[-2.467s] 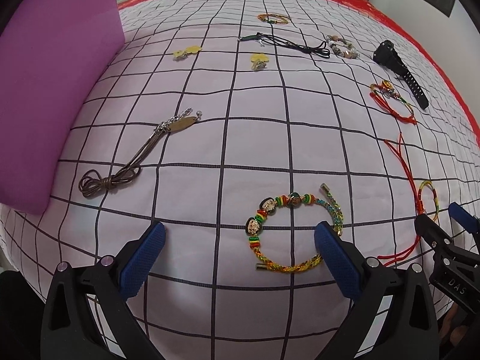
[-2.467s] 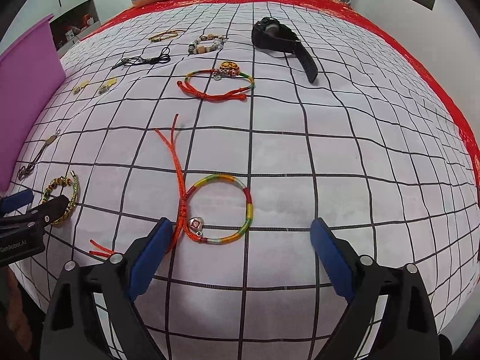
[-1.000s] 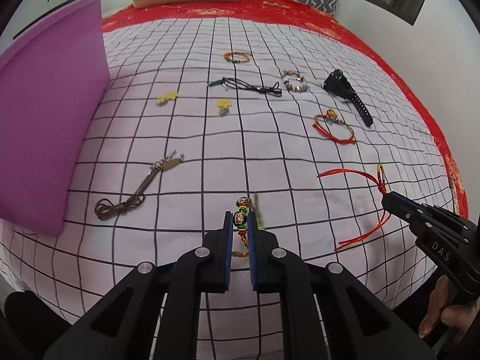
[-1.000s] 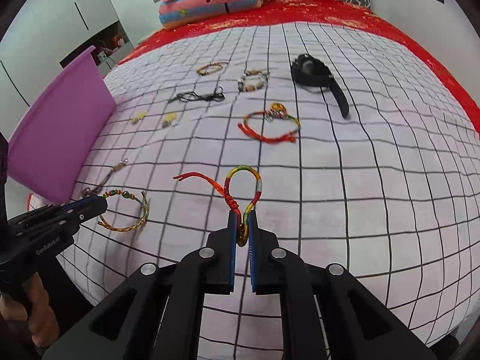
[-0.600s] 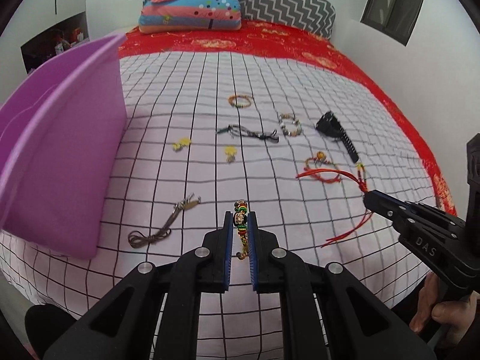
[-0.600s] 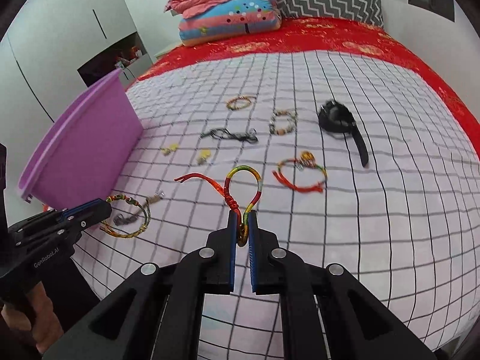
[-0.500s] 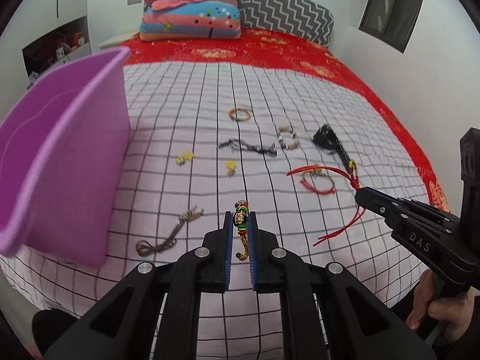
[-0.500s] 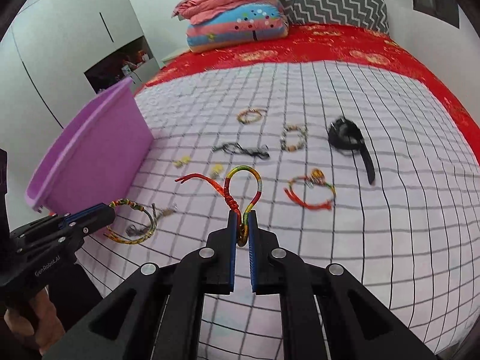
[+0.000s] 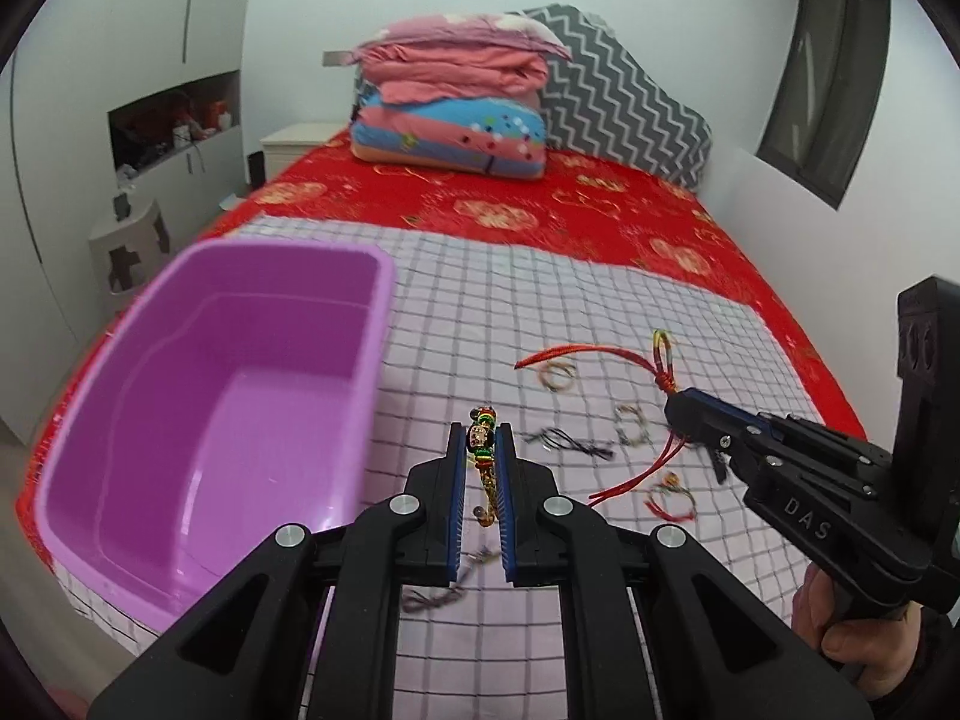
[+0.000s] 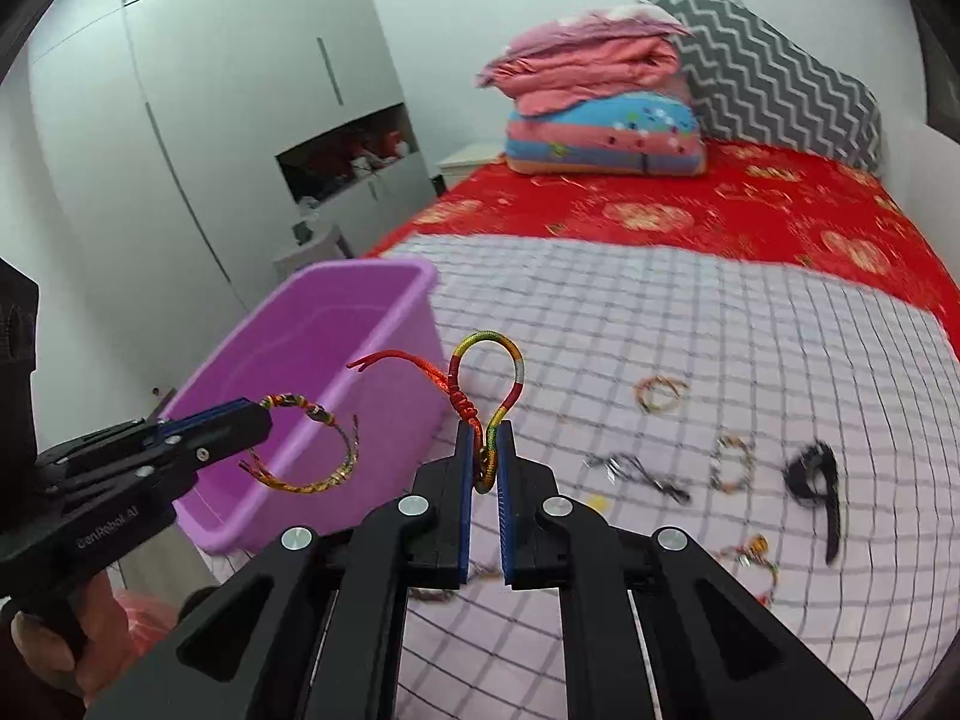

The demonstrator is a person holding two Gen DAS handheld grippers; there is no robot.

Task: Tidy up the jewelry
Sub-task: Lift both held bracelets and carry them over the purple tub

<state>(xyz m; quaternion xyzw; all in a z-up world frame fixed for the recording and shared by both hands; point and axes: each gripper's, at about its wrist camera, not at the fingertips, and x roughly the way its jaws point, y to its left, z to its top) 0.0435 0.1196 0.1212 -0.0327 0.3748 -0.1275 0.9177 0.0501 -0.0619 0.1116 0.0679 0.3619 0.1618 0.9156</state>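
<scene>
A: Why are both bracelets up in the air?

B: Each gripper is clamped on 1. The left gripper pinches the beaded bracelet at centre frame, and in the right wrist view that bracelet hangs as an open ring in front of the purple tub, at left of frame.

A: And the other?

B: The right gripper is closed on the red cord bracelet at its knot, so the loop stands upright and the red tail trails to the left.

A: Why lifted like that?

B: I'd judge to clear the tub's rim; the tub sits on the bed at left of frame, empty so far.

A: What's left?

B: Several bracelets, a black cord and a black watch lie on the checked sheet at right, blurred.
</scene>
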